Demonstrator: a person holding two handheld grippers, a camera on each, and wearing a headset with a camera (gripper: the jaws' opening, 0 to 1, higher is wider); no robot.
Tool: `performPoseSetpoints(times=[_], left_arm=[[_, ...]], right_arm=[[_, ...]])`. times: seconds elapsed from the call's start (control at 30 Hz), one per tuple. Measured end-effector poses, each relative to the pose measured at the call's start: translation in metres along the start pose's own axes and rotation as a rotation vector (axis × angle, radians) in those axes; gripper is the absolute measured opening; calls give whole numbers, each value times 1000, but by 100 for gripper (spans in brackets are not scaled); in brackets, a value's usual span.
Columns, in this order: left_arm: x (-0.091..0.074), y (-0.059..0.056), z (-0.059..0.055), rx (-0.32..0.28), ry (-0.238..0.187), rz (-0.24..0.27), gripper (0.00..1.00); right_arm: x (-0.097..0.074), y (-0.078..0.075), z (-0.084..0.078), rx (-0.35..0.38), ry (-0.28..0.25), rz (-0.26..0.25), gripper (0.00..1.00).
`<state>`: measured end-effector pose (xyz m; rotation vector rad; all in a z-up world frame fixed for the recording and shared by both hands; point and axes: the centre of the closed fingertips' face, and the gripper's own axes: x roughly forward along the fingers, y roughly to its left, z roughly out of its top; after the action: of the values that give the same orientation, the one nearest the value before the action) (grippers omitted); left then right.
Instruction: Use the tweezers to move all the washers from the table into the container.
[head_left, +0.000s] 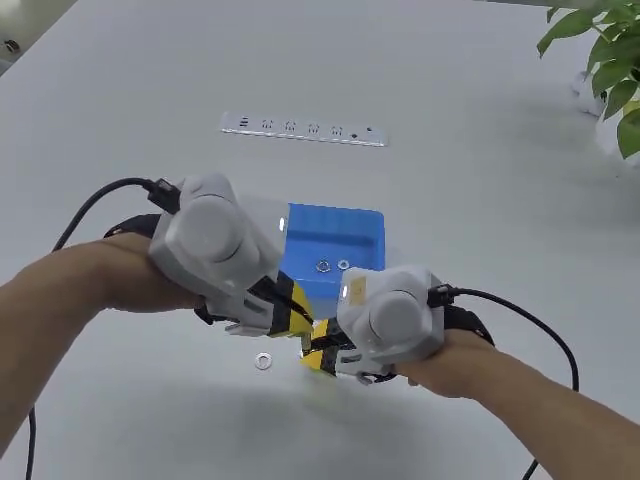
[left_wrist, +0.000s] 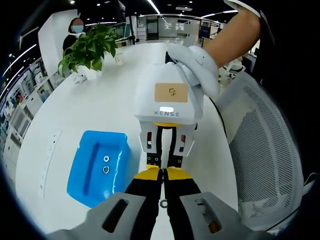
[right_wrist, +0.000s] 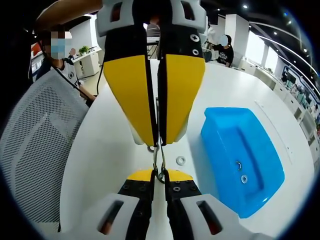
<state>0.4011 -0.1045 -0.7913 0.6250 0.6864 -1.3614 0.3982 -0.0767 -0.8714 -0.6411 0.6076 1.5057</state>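
Observation:
The two grippers meet tip to tip in front of the blue container (head_left: 335, 235). My left gripper (head_left: 303, 322) and right gripper (head_left: 320, 356) both stand shut. In the right gripper view thin metal tweezers (right_wrist: 159, 161) run from my right gripper (right_wrist: 160, 176) up into the left gripper's yellow jaws, pinched at both ends. A washer (head_left: 263, 361) lies on the table just in front of the grippers; in the right gripper view a washer (right_wrist: 180, 160) lies beside the tweezers. Two washers (head_left: 323, 266) (head_left: 344, 265) lie inside the container. My left gripper (left_wrist: 163, 172) has its tips pressed together.
A white power strip (head_left: 302, 130) lies on the table behind the container. A potted plant (head_left: 610, 60) stands at the far right. A mesh office chair (left_wrist: 265, 145) stands by the table's edge. Cables (head_left: 520, 310) trail from both grippers.

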Motion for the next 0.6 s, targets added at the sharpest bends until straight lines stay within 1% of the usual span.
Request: performPoseSetpoints(times=[0.2,0.6], left_arm=[[0,-1,0,4,4,1,6],[-7,-5,6,0,-9,6,6]], right_arm=[[0,1,0,-7,7,-2,9],[-7,5,6,-22,10,-2,9]])
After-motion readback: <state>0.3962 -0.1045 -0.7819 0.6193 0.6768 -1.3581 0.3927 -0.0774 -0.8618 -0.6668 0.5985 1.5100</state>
